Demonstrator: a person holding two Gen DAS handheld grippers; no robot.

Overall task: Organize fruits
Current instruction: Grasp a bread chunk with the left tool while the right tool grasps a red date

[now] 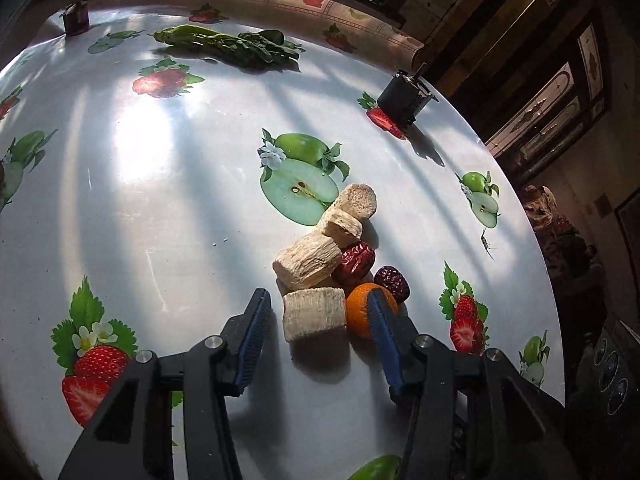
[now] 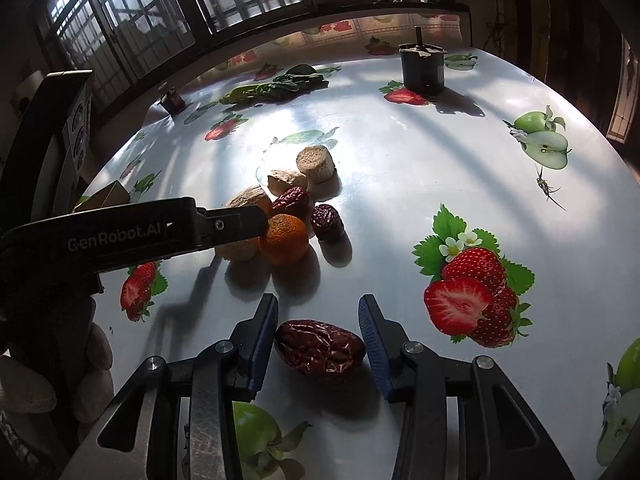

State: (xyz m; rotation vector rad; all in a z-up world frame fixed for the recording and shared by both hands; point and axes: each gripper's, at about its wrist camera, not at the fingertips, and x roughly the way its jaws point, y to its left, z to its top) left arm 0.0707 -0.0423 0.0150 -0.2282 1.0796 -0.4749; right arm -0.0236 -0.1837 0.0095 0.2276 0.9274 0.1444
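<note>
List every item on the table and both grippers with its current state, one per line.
left gripper: jaws open around the nearest banana piece, not closed on it.
right gripper: jaws open around a lone red date lying on the table.
orange: resting in the pile, whole.
two red dates: lying beside the orange.
greens: lying flat at the far side.
black container: upright.

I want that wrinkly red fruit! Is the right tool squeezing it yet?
No, open. The right tool has gaps between its pads and the date.
</note>
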